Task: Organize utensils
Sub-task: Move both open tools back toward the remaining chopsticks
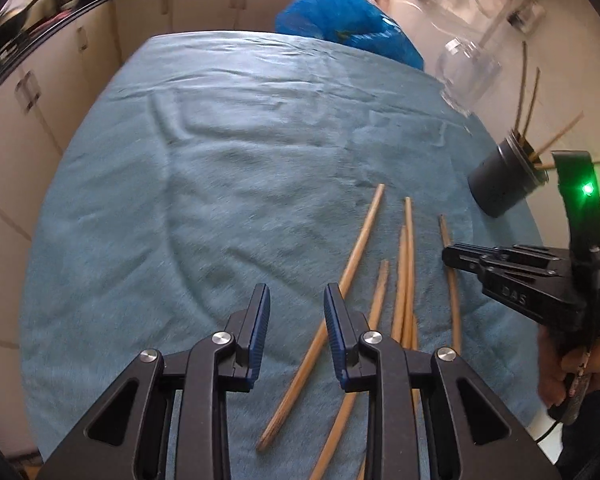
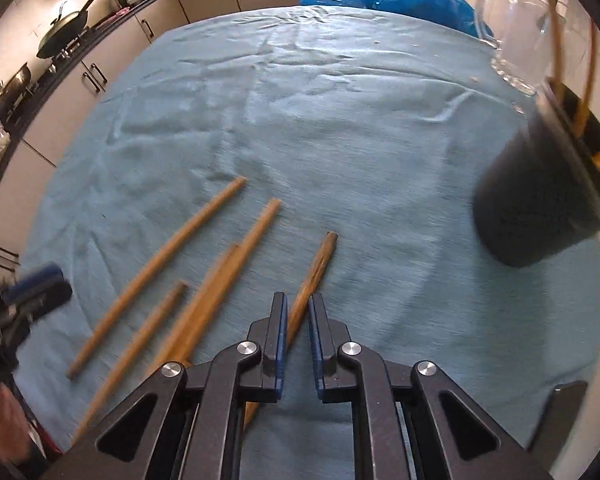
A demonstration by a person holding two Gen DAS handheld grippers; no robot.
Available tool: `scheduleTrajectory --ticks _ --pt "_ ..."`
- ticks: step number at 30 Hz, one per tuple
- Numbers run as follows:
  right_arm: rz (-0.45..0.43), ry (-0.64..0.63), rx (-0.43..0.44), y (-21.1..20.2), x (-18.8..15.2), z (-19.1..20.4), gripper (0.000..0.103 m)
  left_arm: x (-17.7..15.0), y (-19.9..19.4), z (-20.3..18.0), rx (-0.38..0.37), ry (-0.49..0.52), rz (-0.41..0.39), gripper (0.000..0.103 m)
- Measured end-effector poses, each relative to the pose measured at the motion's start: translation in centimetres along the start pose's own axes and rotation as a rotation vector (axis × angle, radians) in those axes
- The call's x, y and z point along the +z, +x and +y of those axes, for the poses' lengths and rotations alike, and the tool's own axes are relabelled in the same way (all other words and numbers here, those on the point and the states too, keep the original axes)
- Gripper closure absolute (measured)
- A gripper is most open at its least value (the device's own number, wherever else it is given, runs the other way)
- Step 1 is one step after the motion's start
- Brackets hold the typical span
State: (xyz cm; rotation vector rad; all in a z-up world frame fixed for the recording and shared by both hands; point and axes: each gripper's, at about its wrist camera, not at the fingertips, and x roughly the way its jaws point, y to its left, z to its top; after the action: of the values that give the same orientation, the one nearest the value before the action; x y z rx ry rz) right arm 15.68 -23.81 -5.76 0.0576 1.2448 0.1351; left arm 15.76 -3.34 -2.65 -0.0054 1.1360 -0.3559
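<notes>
Several wooden chopsticks [image 1: 404,272] lie loose on a blue cloth [image 1: 220,152]. A black cup [image 1: 500,184] at the right holds several more. My left gripper [image 1: 296,292] hovers open just left of the pile, with nothing between its pads; one long chopstick [image 1: 356,256] runs under its right finger. In the right wrist view my right gripper [image 2: 299,300] points down and is shut on the rightmost chopstick [image 2: 320,260], which still rests on the cloth [image 2: 340,140]. The left wrist view shows the same right gripper [image 1: 450,256] with a hand on its handle.
A clear glass jar [image 1: 466,76] stands behind the black cup [image 2: 540,200], near the cloth's right edge. A blue plastic bag [image 1: 352,28] sits at the far edge. Kitchen cabinets and a counter with pans [image 2: 64,28] run along the left.
</notes>
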Motion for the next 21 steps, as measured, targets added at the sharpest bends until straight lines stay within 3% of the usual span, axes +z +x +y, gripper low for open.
scheduleTrajectory --ticks 9,12,16,18,20,21 --pt "-0.003 0.011 0.034 -1.1 -2.2 -2.4 0.091 4.5 5.7 -4.2 0.05 0.151 0.108 0.074" --pt "-0.003 0.019 0.05 -1.2 -2.3 -2.7 0.091 5.1 6.5 -5.3 0.047 0.195 0.112 0.073" --pt "-0.001 0.019 0.054 -1.1 -2.2 -2.7 0.09 5.5 7.5 -6.2 0.107 0.228 0.099 0.074" --pt "0.0 0.016 0.049 -1.1 -2.2 -2.4 0.09 5.5 7.6 -6.3 0.13 0.222 0.087 0.08" --pt "0.002 0.027 0.051 -1.0 -2.0 -2.5 0.09 5.6 7.6 -5.8 0.166 0.199 0.083 0.095" --pt "0.002 0.03 0.05 -0.9 -1.9 -2.4 0.09 5.7 7.3 -5.0 0.171 0.163 0.086 0.096"
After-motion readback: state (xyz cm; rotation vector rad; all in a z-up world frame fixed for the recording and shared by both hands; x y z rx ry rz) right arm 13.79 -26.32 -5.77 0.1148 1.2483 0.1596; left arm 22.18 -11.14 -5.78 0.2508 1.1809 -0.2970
